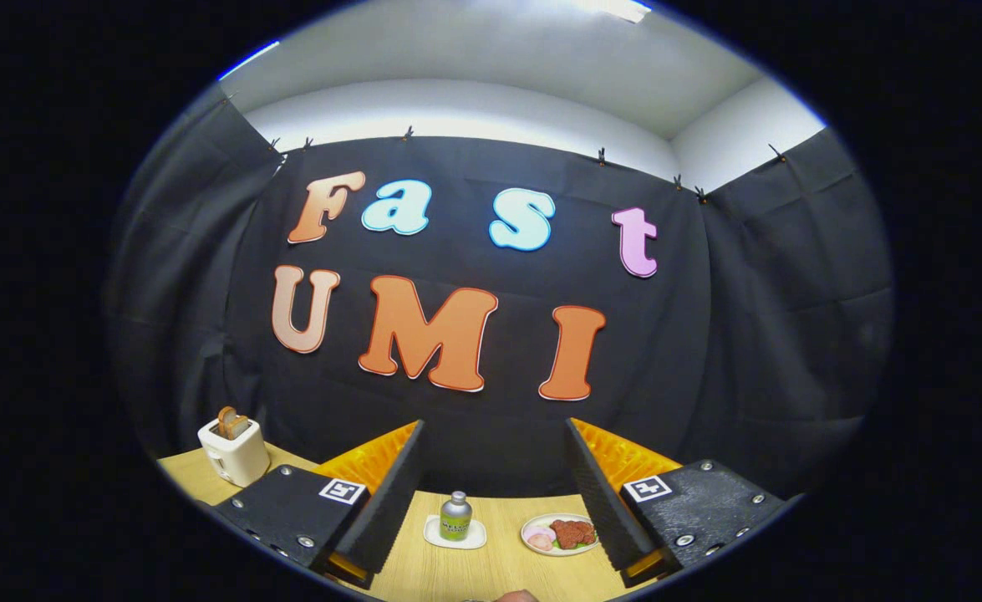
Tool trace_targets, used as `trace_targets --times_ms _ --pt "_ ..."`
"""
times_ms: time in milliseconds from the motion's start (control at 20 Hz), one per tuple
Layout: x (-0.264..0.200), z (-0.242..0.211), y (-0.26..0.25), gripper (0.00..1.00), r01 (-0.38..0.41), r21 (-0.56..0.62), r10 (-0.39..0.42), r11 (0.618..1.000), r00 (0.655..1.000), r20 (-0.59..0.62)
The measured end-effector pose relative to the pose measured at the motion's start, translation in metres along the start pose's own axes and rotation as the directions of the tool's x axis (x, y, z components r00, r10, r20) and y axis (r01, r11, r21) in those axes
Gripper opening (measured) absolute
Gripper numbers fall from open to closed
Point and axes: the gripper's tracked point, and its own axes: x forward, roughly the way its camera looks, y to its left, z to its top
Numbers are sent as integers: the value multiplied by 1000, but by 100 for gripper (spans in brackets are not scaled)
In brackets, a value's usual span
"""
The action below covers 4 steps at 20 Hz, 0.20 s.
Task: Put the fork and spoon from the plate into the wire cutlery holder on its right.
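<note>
**Gripper wide open, nothing held, aimed level at booth wall**

Gripper was held high and roughly level over the wooden table, fingers spread wide, nothing between them. Left to right: white toaster with bread slices sat beyond the left finger; small green-labelled can on a white coaster ahead in the gap; plate of food just beside the right finger. Couldn't make out fork, spoon or wire holder.
</note>
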Motion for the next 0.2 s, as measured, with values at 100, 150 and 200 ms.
trace_targets --times_ms 100,150,200 --pt "-3 12 5 98 -20 10 19 1000 1000 22" --pt "-3 16 8 98 -30 19 29 999 999 31" --pt "-4 18 11 99 -44 33 43 998 998 35"
